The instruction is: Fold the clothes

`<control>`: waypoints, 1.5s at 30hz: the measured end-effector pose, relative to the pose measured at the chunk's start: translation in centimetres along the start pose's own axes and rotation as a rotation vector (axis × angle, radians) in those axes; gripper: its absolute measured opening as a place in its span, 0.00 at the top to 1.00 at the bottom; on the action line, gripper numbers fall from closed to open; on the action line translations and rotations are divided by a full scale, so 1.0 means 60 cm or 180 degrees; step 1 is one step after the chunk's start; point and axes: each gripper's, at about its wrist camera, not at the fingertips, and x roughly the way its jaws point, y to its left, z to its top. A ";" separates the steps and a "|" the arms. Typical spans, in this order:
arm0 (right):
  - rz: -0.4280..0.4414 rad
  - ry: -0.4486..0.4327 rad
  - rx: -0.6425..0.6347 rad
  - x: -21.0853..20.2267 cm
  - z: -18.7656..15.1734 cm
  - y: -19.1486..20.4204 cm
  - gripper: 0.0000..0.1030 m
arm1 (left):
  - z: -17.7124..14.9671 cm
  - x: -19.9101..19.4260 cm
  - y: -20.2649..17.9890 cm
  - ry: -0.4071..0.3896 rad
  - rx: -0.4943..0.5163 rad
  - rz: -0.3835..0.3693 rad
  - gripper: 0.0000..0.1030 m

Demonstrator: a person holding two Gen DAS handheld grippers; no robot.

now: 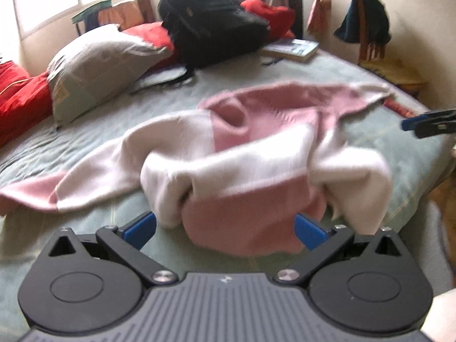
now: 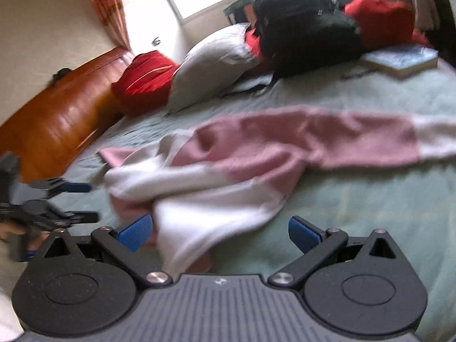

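— Right, spread wide on both sides: left gripper [image 1: 225, 232] with its blue pads [image 1: 141, 229] far apart and holding nothing, right gripper [image 2: 218, 233] just the same, empty.

— And the pink-and-white sweater [image 1: 250, 154]?

— Crumpled on the green bedsheet [image 1: 108, 114], hem bunched just ahead of the left gripper at 12 o'clock, one sleeve [image 1: 57, 191] trailing out toward 9 o'clock, the other [image 1: 362, 94] toward 1 o'clock. Seen from the right wrist: a white fold [image 2: 199, 222] lying between the open pads, body running off toward 2 o'clock.

— Step in hand, then?

— Probably flattening before any fold. Best to pinch the hem at its two corners, one per gripper, not the thick middle lump.

— Why not the lump?

— Likely several layers there; closing on it risks dragging the whole heap. Better to slide one pad under a single edge, close firmly, lift low and draw toward 6 o'clock until the body lies flat.

— Anything to steer clear of?

— Backpack [image 1: 211, 25], pillow [image 1: 97, 65] and book [image 1: 293, 50] up around 11 to 1 o'clock, well apart from the sweater, so no real obstacle. Soft knit, though: apt to stretch, so an even pull on both sides.
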 end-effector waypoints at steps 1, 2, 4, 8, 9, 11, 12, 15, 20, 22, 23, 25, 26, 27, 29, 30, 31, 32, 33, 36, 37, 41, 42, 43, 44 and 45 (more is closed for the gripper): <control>-0.0045 -0.0024 -0.0040 0.005 0.017 0.000 0.00 | 0.011 -0.003 0.006 -0.0049 -0.0010 -0.0053 0.01; -0.0080 -0.0042 -0.0080 0.011 0.033 0.000 0.00 | 0.021 -0.004 0.014 -0.0088 -0.0020 -0.0102 0.01; -0.0231 -0.0020 -0.0173 0.042 0.077 0.001 0.00 | 0.044 0.000 0.029 -0.0142 -0.0047 -0.0171 0.01; -0.0647 0.0209 -0.0262 0.130 0.159 -0.006 0.00 | 0.101 0.040 0.061 -0.0130 -0.0016 -0.0133 0.01; -0.0769 0.0297 -0.0254 0.158 0.179 -0.011 0.00 | 0.116 0.055 0.069 -0.0112 0.0003 -0.0120 0.01; -0.1009 0.0405 -0.0256 0.212 0.214 -0.019 0.00 | 0.147 0.090 0.090 -0.0069 -0.0039 -0.0148 0.01; -0.1126 0.0434 -0.0264 0.239 0.228 -0.022 0.00 | 0.163 0.110 0.103 -0.0048 -0.0093 -0.0179 0.01; -0.1490 0.0540 -0.0256 0.322 0.274 -0.035 0.00 | 0.206 0.190 0.150 0.0022 -0.0309 -0.0052 0.01; -0.1880 0.0822 -0.0056 0.440 0.308 -0.079 0.00 | 0.242 0.337 0.211 0.0359 -0.0462 0.0633 0.01; -0.2031 0.0925 0.0022 0.475 0.312 -0.103 0.00 | 0.237 0.384 0.225 0.0572 -0.0487 0.0656 0.01; -0.2099 0.0974 0.0069 0.490 0.312 -0.116 0.00 | 0.232 0.404 0.231 0.0680 -0.0515 0.0625 0.01; -0.2074 0.1089 0.0245 0.509 0.310 -0.140 0.00 | 0.220 0.443 0.243 0.0892 -0.0572 0.0563 0.01; -0.2025 0.1157 0.0340 0.516 0.307 -0.151 0.00 | 0.209 0.450 0.246 0.0951 -0.0605 0.0529 0.01; -0.1926 0.1239 0.0405 0.518 0.300 -0.155 0.00 | 0.198 0.442 0.247 0.0958 -0.0612 0.0506 0.01; -0.1817 0.1303 0.0254 0.507 0.284 -0.137 0.00 | 0.177 0.428 0.247 0.0973 -0.0624 0.0459 0.01; -0.1743 0.1362 0.0140 0.497 0.274 -0.123 0.00 | 0.167 0.415 0.247 0.0980 -0.0609 0.0429 0.01; -0.1660 0.1403 0.0041 0.482 0.262 -0.109 0.00 | 0.153 0.401 0.245 0.1003 -0.0587 0.0405 0.01; -0.1627 0.1410 -0.0066 0.466 0.250 -0.098 0.00 | 0.139 0.388 0.244 0.1026 -0.0565 0.0382 0.01; -0.1597 0.1413 -0.0170 0.447 0.237 -0.086 0.00 | 0.126 0.374 0.242 0.1046 -0.0548 0.0363 0.01; -0.1554 0.1413 -0.0347 0.394 0.198 -0.059 0.00 | 0.088 0.336 0.241 0.1020 -0.0631 0.0382 0.01; -0.1557 0.1415 -0.0390 0.377 0.184 -0.051 0.00 | 0.080 0.326 0.242 0.0999 -0.0686 0.0385 0.01; -0.1622 0.1356 -0.0733 0.320 0.126 -0.014 0.00 | 0.047 0.290 0.234 0.0896 -0.0803 0.0438 0.01; -0.1645 0.1358 -0.0811 0.310 0.114 -0.004 0.00 | 0.045 0.286 0.235 0.0874 -0.0830 0.0441 0.01; -0.1663 0.1358 -0.0886 0.301 0.103 0.004 0.00 | 0.043 0.281 0.237 0.0859 -0.0880 0.0426 0.01; -0.1660 0.1345 -0.0943 0.295 0.097 0.006 0.00 | 0.042 0.275 0.239 0.0843 -0.0929 0.0412 0.01; -0.1654 0.1328 -0.0992 0.288 0.092 0.008 0.00 | 0.045 0.266 0.241 0.0818 -0.0958 0.0403 0.01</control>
